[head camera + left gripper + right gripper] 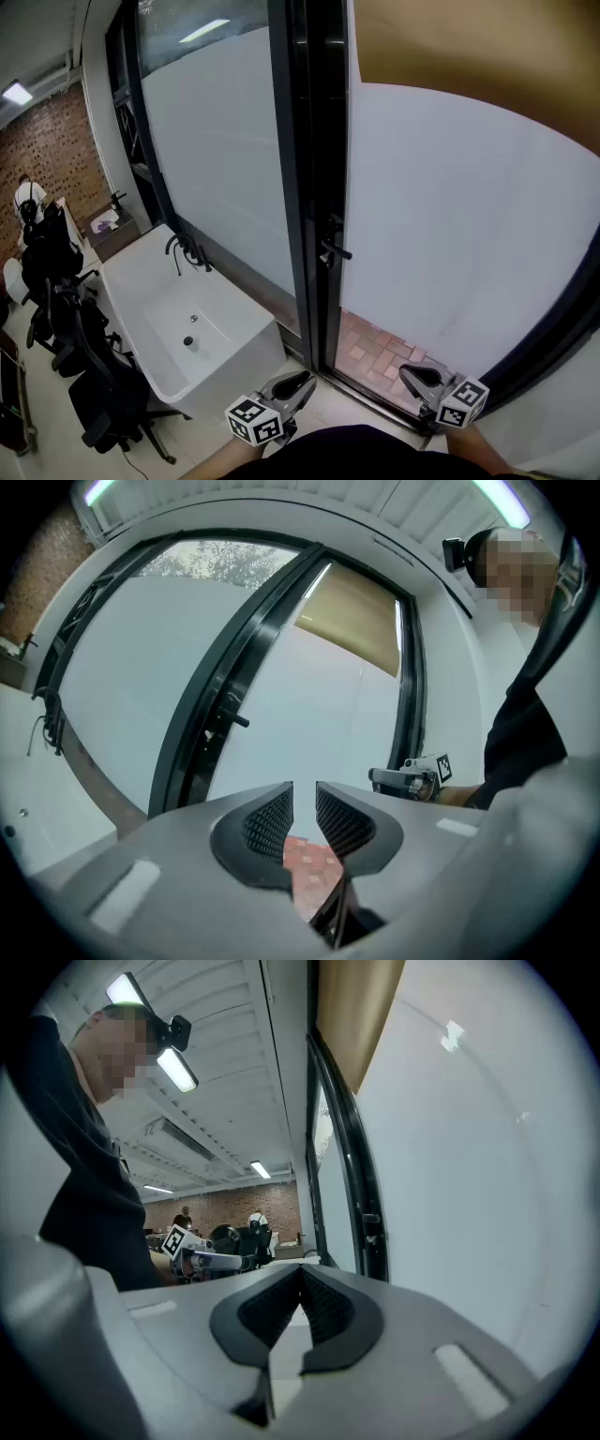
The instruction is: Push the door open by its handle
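The door (pixel 450 225) is a frosted glass panel in a black frame, straight ahead of me. Its small black handle (pixel 333 249) sticks out at the panel's left edge, about mid-height. The handle (pixel 225 719) also shows in the left gripper view, and the handle (pixel 370 1227) shows in the right gripper view. Both grippers hang low near my body, well short of the handle. My left gripper (pixel 298 382) has a narrow gap between its pads (pixel 272 817), and nothing is in it. My right gripper (pixel 412 375) has its tips together, empty.
A white basin (pixel 178 319) with a black tap (pixel 183 251) stands at the left, against a fixed frosted pane (pixel 225 159). Black office chairs (pixel 75 347) crowd the far left. Red brick paving (pixel 375 347) shows at the foot of the door.
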Available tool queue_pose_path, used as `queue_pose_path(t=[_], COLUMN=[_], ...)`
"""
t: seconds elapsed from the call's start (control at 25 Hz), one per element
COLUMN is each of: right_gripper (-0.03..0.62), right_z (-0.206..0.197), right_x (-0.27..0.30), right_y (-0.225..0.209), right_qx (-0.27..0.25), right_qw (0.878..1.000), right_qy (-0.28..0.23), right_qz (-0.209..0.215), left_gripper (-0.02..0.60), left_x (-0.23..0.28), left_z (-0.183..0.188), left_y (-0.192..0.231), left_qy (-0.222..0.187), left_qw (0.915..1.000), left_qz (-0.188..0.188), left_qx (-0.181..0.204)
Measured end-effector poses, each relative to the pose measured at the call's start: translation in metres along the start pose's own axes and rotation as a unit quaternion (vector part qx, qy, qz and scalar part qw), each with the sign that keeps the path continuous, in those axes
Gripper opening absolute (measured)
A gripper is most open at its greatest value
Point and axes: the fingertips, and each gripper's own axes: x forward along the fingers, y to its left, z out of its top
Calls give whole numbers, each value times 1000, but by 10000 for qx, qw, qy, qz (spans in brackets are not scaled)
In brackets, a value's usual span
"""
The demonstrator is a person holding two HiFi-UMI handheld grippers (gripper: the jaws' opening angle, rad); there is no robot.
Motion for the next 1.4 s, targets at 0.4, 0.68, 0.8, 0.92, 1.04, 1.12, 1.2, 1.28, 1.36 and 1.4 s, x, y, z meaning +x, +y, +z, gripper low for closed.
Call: queue_pose_path(t=[0.4, 0.68, 0.8, 0.92, 1.04, 1.12, 1.2, 1.28, 1.36, 1.4], right_gripper=[0, 0, 0, 0, 0, 0, 0, 0, 0, 0], right_z=[-3, 3, 16, 29, 43, 59, 74, 75, 65, 62], right_x=[57, 69, 68, 69, 69, 73, 76, 80, 90, 96], right_y=[29, 3, -25, -57, -93, -107, -116, -127, -137, -141], right_qx=[56, 127, 80, -18, -112, -151, -196, -164, -35, 5], right_qw=[9997, 9991, 9997, 9996, 9980, 9956, 9926, 9906, 9899, 9900], right_qy=[64, 132, -48, -236, -240, -174, -121, -135, -166, -175], right_qz=[-222, -376, -217, 138, 581, 913, 1195, 1351, 1407, 1396], left_gripper=[78, 78, 78, 78, 80, 84, 89, 103, 119, 135], left_x=[-28, 17, 54, 103, 158, 181, 198, 215, 231, 238], left_z=[22, 38, 51, 67, 91, 119, 151, 166, 162, 158], left_y=[59, 82, 86, 90, 90, 93, 94, 100, 113, 120], left_qy=[14, -19, -105, -130, -213, -218, -112, 152, 586, 877], left_qw=[9997, 9982, 9980, 9983, 9991, 9981, 9911, 9740, 9462, 9281], left_qz=[-255, -605, -578, -406, -253, -17, 243, 404, 374, 273], left_qx=[64, 39, 249, 392, 266, 573, 1303, 2225, 3160, 3609])
